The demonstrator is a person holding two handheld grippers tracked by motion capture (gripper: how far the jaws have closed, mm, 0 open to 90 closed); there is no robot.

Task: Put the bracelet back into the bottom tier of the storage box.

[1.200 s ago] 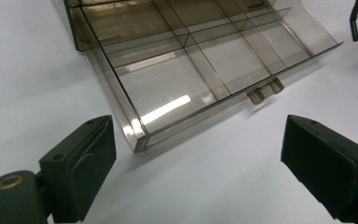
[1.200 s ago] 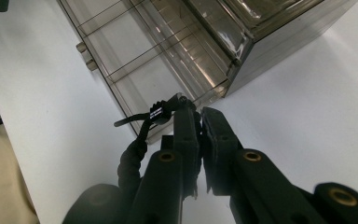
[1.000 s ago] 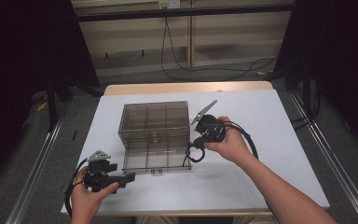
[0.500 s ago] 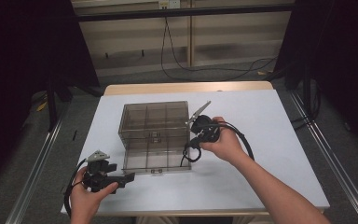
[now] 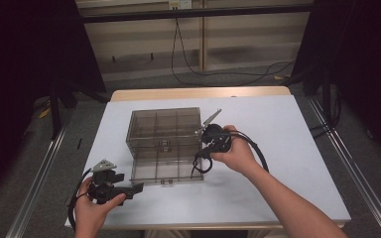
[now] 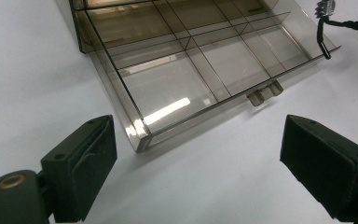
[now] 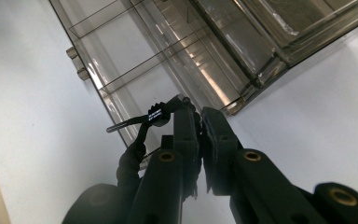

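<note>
The right tongs [image 7: 200, 126] are pinching a black cable [image 7: 142, 120] beside the open organiser box [image 5: 164, 144] mid-worktop [image 5: 287, 129]. The left tongs [image 6: 214, 163] are waiting, spread, near its front corner. The dangling cable could be snagging the drawer wall and dragging the box.

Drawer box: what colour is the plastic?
Smoky brown, see-through plastic drawer box; clearest in the left gripper view.
</note>
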